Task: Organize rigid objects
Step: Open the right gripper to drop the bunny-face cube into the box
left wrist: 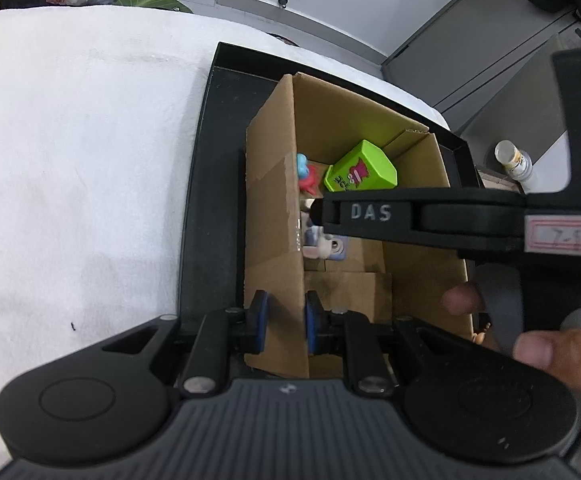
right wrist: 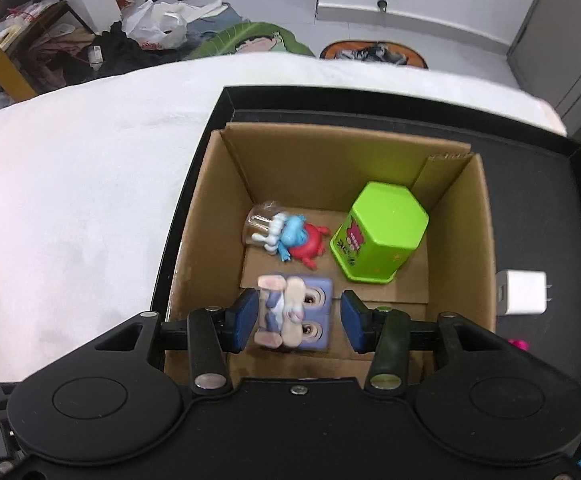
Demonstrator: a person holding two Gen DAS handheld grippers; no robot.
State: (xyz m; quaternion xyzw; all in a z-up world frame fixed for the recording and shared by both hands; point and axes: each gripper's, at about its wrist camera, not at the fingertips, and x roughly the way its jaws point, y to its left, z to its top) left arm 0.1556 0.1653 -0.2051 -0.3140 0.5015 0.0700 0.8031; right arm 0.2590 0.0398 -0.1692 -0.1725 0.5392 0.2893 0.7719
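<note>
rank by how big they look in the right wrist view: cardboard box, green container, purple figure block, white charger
1. cardboard box, far the largest
2. green container
3. purple figure block, nearly as big as the container, but it is blurred and nearer the camera, so this order is unsure
4. white charger, smallest

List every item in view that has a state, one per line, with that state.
Brown cardboard box: open-topped, inside the black tray, wall pinched by left gripper.
Green hexagonal plastic container: tilted, in the box.
Blue-and-red toy figure: lying down in the box.
Purple rabbit figurine: between open right gripper pads; contact unclear.
White charger plug: on the tray, outside the box.
</note>
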